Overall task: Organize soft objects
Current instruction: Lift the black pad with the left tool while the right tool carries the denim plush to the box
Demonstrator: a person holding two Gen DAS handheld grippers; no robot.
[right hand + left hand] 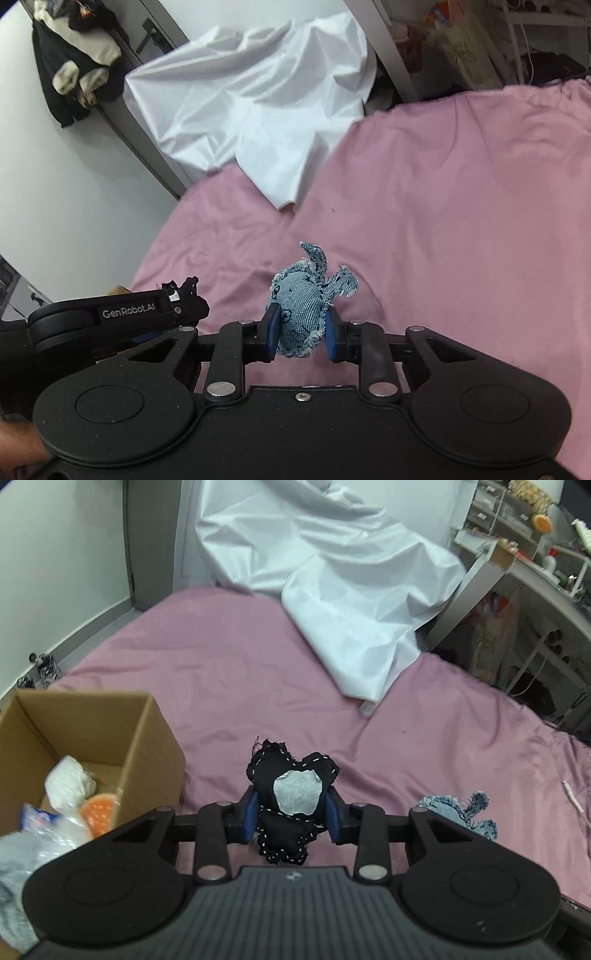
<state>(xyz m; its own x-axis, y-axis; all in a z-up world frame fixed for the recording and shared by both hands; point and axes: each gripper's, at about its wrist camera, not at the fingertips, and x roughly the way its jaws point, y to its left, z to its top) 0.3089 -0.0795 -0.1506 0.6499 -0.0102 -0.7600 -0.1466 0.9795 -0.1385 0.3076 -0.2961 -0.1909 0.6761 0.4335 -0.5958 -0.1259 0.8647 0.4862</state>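
My left gripper (291, 818) is shut on a black stitched soft toy (291, 794) with a white patch, held above the pink bed sheet (229, 672). In the right wrist view my right gripper (301, 334) is shut on a blue denim soft toy (301, 306) with frayed fins, also lifted off the sheet. That denim toy (458, 810) shows at the right in the left wrist view. The left gripper's side (118, 314) reaches in from the left of the right wrist view. An open cardboard box (147, 734) stands at the left on the bed, holding white and orange soft items (74, 782).
A crumpled white sheet (332, 583) lies at the far end of the bed. A cluttered desk and shelves (535, 572) stand to the right. A dark jacket (74, 66) hangs on a door at the far left. A hand (18, 446) shows at the lower left.
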